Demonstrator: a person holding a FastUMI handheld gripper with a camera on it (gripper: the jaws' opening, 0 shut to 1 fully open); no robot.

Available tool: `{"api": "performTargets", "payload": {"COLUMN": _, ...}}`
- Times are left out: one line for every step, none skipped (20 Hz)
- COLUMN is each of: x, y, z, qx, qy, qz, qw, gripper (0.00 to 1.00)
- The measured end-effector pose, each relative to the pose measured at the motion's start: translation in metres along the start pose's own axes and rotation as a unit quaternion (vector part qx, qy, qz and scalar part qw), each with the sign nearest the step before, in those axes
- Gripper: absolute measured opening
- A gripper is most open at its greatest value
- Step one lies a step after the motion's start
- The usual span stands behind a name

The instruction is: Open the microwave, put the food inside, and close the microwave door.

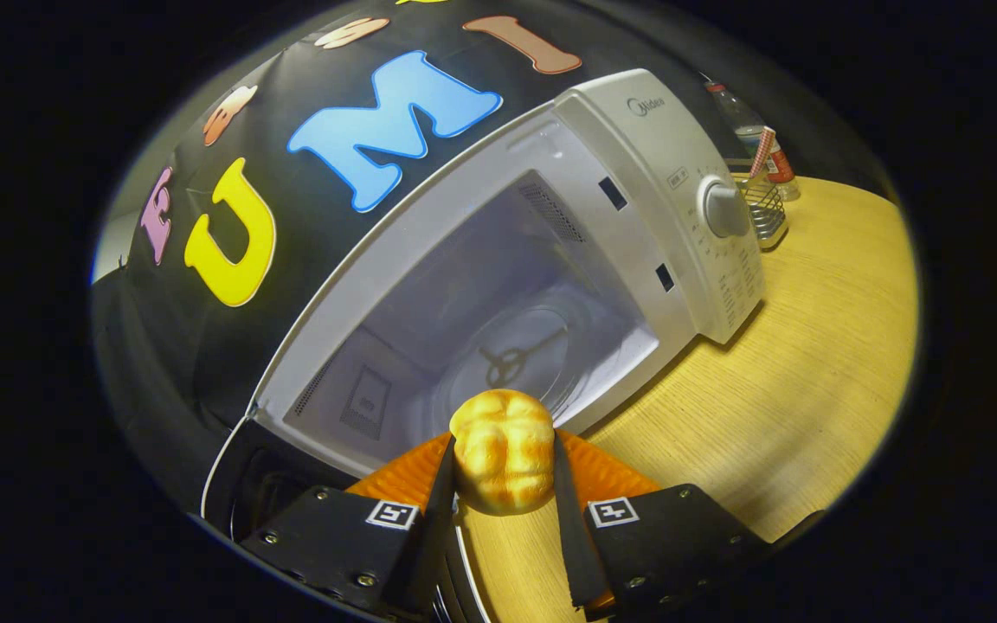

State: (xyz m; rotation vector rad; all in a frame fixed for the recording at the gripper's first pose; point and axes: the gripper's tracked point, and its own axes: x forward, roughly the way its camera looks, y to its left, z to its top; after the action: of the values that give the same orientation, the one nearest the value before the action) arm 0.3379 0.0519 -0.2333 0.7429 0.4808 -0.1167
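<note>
A white microwave (637, 173) stands on the wooden table with its door (247, 493) swung open to the left of the fingers. Its lit cavity shows a glass turntable (516, 355) with nothing on it. My gripper (503, 467) is shut on a golden-brown bread roll (503, 459), both fingers pressing its sides. The roll hangs just in front of the cavity opening, at its lower front edge, a little above the table.
The control panel with a round knob (726, 209) is on the microwave's right side. Behind it stand a wire basket (762, 208) and a plastic bottle (758, 134). The wooden tabletop (801, 381) stretches right of the microwave.
</note>
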Motion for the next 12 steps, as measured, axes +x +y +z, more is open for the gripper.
{"api": "performTargets", "payload": {"x": 0.006, "y": 0.0, "z": 0.0, "qx": 0.002, "qy": -0.005, "qz": 0.002, "qw": 1.0, "gripper": 0.57}}
{"api": "performTargets", "payload": {"x": 0.013, "y": 0.0, "z": 0.003, "qx": 0.005, "qy": -0.013, "qz": 0.004, "qw": 1.0, "gripper": 0.57}}
{"api": "performTargets", "payload": {"x": 0.018, "y": 0.001, "z": 0.005, "qx": 0.01, "qy": -0.019, "qz": 0.006, "qw": 1.0, "gripper": 0.57}}
{"api": "performTargets", "payload": {"x": 0.024, "y": 0.003, "z": 0.005, "qx": 0.018, "qy": -0.021, "qz": 0.008, "qw": 1.0, "gripper": 0.57}}
{"api": "performTargets", "payload": {"x": 0.029, "y": 0.004, "z": 0.005, "qx": 0.024, "qy": -0.021, "qz": 0.008, "qw": 0.999, "gripper": 0.57}}
{"api": "performTargets", "payload": {"x": 0.035, "y": 0.004, "z": 0.004, "qx": 0.028, "qy": -0.019, "qz": 0.007, "qw": 0.999, "gripper": 0.57}}
{"api": "performTargets", "payload": {"x": 0.04, "y": 0.007, "z": 0.003, "qx": 0.032, "qy": -0.018, "qz": 0.008, "qw": 0.999, "gripper": 0.59}}
{"api": "performTargets", "payload": {"x": 0.045, "y": 0.009, "z": 0.004, "qx": 0.035, "qy": -0.019, "qz": 0.009, "qw": 0.999, "gripper": 0.59}}
{"api": "performTargets", "payload": {"x": 0.05, "y": 0.011, "z": 0.004, "qx": 0.037, "qy": -0.019, "qz": 0.009, "qw": 0.999, "gripper": 0.59}}
{"api": "performTargets", "payload": {"x": 0.053, "y": 0.012, "z": 0.004, "qx": 0.036, "qy": -0.018, "qz": 0.009, "qw": 0.999, "gripper": 0.59}}
{"api": "performTargets", "payload": {"x": 0.057, "y": 0.013, "z": 0.003, "qx": 0.036, "qy": -0.017, "qz": 0.007, "qw": 0.999, "gripper": 0.59}}
{"api": "performTargets", "payload": {"x": 0.06, "y": 0.013, "z": 0.002, "qx": 0.036, "qy": -0.015, "qz": 0.006, "qw": 0.999, "gripper": 0.59}}
